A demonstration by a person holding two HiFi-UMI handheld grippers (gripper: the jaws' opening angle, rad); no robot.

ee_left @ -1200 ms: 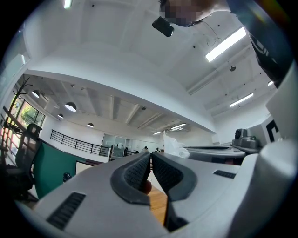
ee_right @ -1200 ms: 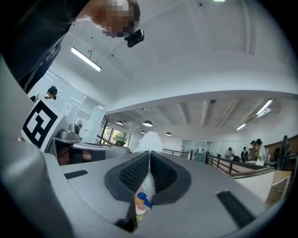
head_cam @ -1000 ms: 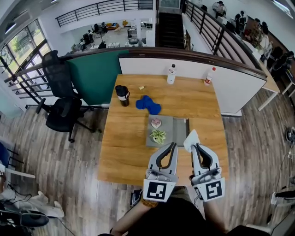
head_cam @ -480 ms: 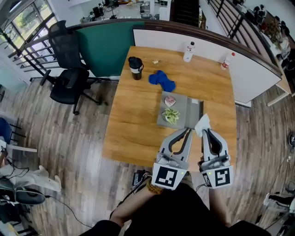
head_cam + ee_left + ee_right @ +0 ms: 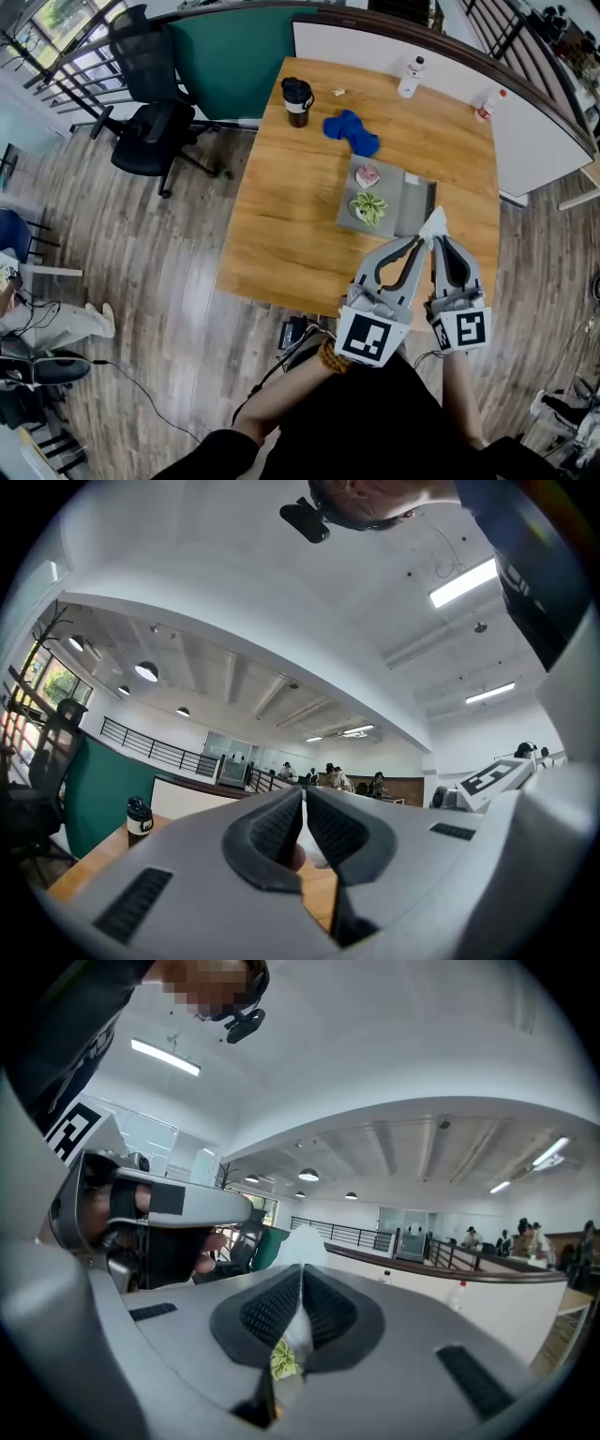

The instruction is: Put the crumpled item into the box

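1. At the upper left of the head view, a black office chair [image 5: 150, 141] stands on the wood-plank floor [image 5: 141, 281], beside a rectangular wooden table [image 5: 281, 216].
2. Near the table's far edge stands a black lidded cup [image 5: 298, 97]. Just right of it lies a crumpled blue cloth [image 5: 352, 133].
3. Below the cloth lies a shallow grey box [image 5: 392, 192], which holds a small pink item [image 5: 367, 175] and a green leafy item [image 5: 368, 206].
4. The grey left gripper [image 5: 416, 246] points at the box's near edge. Its jaws are pressed together with nothing between them.
5. Just beside it, the right gripper [image 5: 437, 242] is clamped on a white crumpled paper [image 5: 433, 223]. The paper sticks out past the jaw tips and overlaps the box's near right corner in the frame.
6. At the upper right, a white bottle [image 5: 409, 75] and a red-capped bottle [image 5: 484, 105] stand near the table's far edge.
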